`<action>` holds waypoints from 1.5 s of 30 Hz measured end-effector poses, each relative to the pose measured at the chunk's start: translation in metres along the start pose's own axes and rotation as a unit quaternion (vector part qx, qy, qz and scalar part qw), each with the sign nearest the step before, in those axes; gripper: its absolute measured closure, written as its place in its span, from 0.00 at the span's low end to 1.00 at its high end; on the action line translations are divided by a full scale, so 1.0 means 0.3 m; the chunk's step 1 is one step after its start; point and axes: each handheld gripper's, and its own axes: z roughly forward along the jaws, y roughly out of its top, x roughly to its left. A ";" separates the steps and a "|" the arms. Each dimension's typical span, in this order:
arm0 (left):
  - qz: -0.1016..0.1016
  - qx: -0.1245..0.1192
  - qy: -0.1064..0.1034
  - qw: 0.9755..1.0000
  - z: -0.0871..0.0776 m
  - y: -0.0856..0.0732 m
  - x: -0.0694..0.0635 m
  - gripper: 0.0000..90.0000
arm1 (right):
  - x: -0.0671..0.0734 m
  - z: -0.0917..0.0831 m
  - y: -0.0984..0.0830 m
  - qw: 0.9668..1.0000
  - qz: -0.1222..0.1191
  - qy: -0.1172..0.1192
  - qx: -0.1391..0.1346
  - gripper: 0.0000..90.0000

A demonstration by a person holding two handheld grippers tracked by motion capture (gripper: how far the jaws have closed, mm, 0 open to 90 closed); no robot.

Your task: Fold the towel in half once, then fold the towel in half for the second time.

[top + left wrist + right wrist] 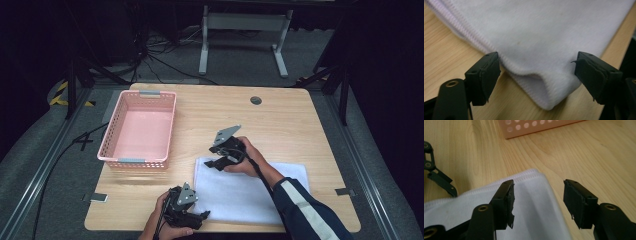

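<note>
A white folded towel (245, 192) lies flat on the near half of the wooden table (285, 125). My left gripper (204, 216) sits at the towel's near-left corner. In the left gripper view the jaws (537, 57) stand wide open with that rounded corner (536, 85) lying between them, and the pads are not pressing it. My right gripper (211, 163) is at the towel's far-left corner. In the right gripper view its jaws (539, 183) are open over that corner (534, 202), which rests on the wood.
A pink perforated basket (111, 135) stands empty at the table's left side; its wall (536, 126) is just beyond the right gripper. A round grommet (256, 100) sits near the far edge. The left gripper's frame (437, 178) shows in the right gripper view.
</note>
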 end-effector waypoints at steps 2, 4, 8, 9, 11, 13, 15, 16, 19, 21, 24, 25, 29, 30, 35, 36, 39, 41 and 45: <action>-0.005 -0.001 0.002 1.000 0.002 -0.009 0.004 0.23 | 0.001 0.019 0.008 1.000 0.001 0.004 0.006 0.47; 0.005 0.001 0.013 1.000 0.003 -0.011 0.004 0.23 | -0.005 0.091 0.029 0.999 -0.009 0.003 0.037 0.45; 0.013 0.001 0.019 1.000 0.009 -0.009 -0.001 0.22 | -0.022 0.149 0.026 0.998 -0.006 0.003 0.065 0.40; 0.011 0.003 0.019 1.000 0.009 -0.009 -0.002 0.22 | -0.026 0.162 0.024 0.997 -0.004 0.009 0.070 0.40; 0.011 0.003 0.019 1.000 0.008 -0.009 -0.002 0.22 | -0.039 0.171 0.020 0.997 0.006 0.025 0.067 0.40; 0.009 0.001 0.020 1.000 0.008 -0.010 -0.004 0.23 | -0.048 0.170 0.017 0.997 0.004 0.034 0.065 0.48; 0.008 0.004 0.017 1.000 0.004 -0.007 -0.006 0.28 | -0.043 0.164 0.014 0.996 -0.004 0.059 0.062 0.62; 0.008 -0.002 0.023 1.000 0.005 -0.007 -0.007 0.31 | -0.041 0.165 0.016 0.996 -0.003 0.060 0.062 0.68; 0.005 0.002 0.021 1.000 0.004 0.002 -0.008 0.43 | -0.036 0.167 0.024 0.995 -0.006 0.076 0.072 0.80; 0.001 0.003 0.019 1.000 0.002 0.007 -0.006 0.53 | -0.030 0.168 0.034 0.994 -0.022 0.075 0.077 0.83; 0.004 0.008 0.016 1.000 -0.005 0.010 0.008 0.70 | -0.024 0.175 0.049 0.995 -0.028 0.062 0.079 0.85; -0.004 0.007 0.014 1.000 -0.009 0.007 0.012 0.75 | -0.021 0.178 0.055 0.995 -0.033 0.062 0.078 0.85; -0.003 0.007 0.014 1.000 -0.030 -0.008 0.023 0.85 | -0.001 0.189 0.083 0.995 -0.048 0.062 0.066 0.85; 0.004 0.001 0.020 1.000 -0.037 -0.011 0.030 0.86 | 0.006 0.189 0.092 0.995 -0.053 0.061 0.062 0.86; 0.004 -0.007 0.029 1.000 -0.086 -0.019 0.048 0.87 | 0.015 0.174 0.132 0.996 -0.060 0.060 0.036 0.86; 0.006 -0.006 0.032 0.999 -0.098 -0.021 0.052 0.87 | 0.016 0.169 0.141 0.996 -0.061 0.059 0.028 0.86; 0.010 -0.005 0.045 0.999 -0.122 -0.023 0.059 0.88 | 0.024 0.157 0.164 0.996 -0.066 0.061 0.007 0.86; 0.017 -0.005 0.051 0.999 -0.135 -0.024 0.063 0.88 | 0.030 0.149 0.177 0.996 -0.068 0.062 -0.007 0.86; 0.019 -0.017 0.056 0.998 -0.161 -0.021 0.065 0.88 | 0.036 0.130 0.195 0.995 -0.073 0.062 -0.020 0.86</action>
